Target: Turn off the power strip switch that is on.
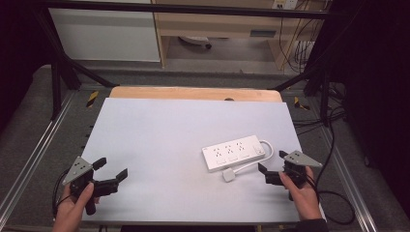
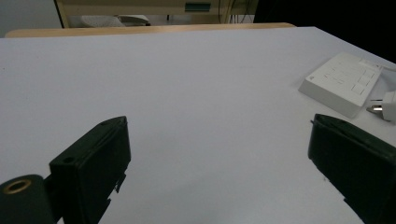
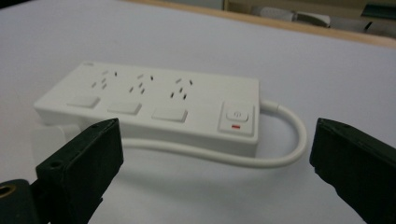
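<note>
A white power strip (image 1: 234, 152) with three sockets and a switch lies on the white tabletop (image 1: 164, 130), right of centre. Its short white cable (image 1: 267, 149) loops round the right end and back to a white plug (image 1: 228, 175) lying just in front of the strip. My right gripper (image 1: 266, 165), held in a hand, stands open just right of the plug, pointing at the strip (image 3: 154, 100); the cable (image 3: 289, 149) curves between its jaws. My left gripper (image 1: 111, 168) is open at the front left, empty, with the strip (image 2: 343, 81) and plug (image 2: 387, 107) far off to its right.
A wooden strip (image 1: 193, 93) borders the table's back edge. A black metal frame (image 1: 58, 72) and rails surround the table, and loose black cables (image 1: 333, 193) lie on the floor at the right. Wide bare tabletop stretches between the two grippers.
</note>
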The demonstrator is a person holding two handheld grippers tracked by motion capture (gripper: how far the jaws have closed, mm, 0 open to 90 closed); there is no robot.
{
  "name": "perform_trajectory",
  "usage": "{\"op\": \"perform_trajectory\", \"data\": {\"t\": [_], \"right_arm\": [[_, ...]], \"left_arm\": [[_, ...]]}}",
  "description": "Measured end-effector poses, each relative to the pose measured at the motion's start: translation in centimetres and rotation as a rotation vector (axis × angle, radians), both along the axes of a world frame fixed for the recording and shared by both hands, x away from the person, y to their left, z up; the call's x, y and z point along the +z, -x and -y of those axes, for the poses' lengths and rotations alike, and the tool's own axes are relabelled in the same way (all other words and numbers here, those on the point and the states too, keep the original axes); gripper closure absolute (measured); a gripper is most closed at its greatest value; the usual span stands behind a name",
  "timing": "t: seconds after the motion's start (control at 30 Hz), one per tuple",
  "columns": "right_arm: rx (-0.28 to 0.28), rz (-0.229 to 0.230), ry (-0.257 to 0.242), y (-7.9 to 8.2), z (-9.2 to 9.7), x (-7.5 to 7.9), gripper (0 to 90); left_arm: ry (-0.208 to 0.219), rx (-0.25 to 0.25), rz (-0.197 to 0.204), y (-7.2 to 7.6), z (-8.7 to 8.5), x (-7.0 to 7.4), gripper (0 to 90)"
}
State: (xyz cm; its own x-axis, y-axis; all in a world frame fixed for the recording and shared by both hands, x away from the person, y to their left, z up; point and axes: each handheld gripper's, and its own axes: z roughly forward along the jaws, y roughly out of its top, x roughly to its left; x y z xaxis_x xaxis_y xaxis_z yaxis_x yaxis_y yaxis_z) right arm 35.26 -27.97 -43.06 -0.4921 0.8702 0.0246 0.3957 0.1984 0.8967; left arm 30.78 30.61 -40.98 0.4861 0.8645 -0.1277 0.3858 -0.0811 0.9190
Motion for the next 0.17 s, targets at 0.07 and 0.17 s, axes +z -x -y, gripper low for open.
{"op": "perform_trajectory", "data": {"t": [0.07, 0.17], "right_arm": [[0.018, -0.041, 0.026, -0.12, -0.2, -0.61, 3.4], [0.021, -0.084, 0.051, -0.26, -0.18, -1.09, 3.5]], "left_arm": [[0.0, -0.001, 0.0, 0.01, 0.01, 0.01, 5.7], [-0.001, -0.002, 0.0, -0.01, 0.03, 0.0, 5.7]]}}
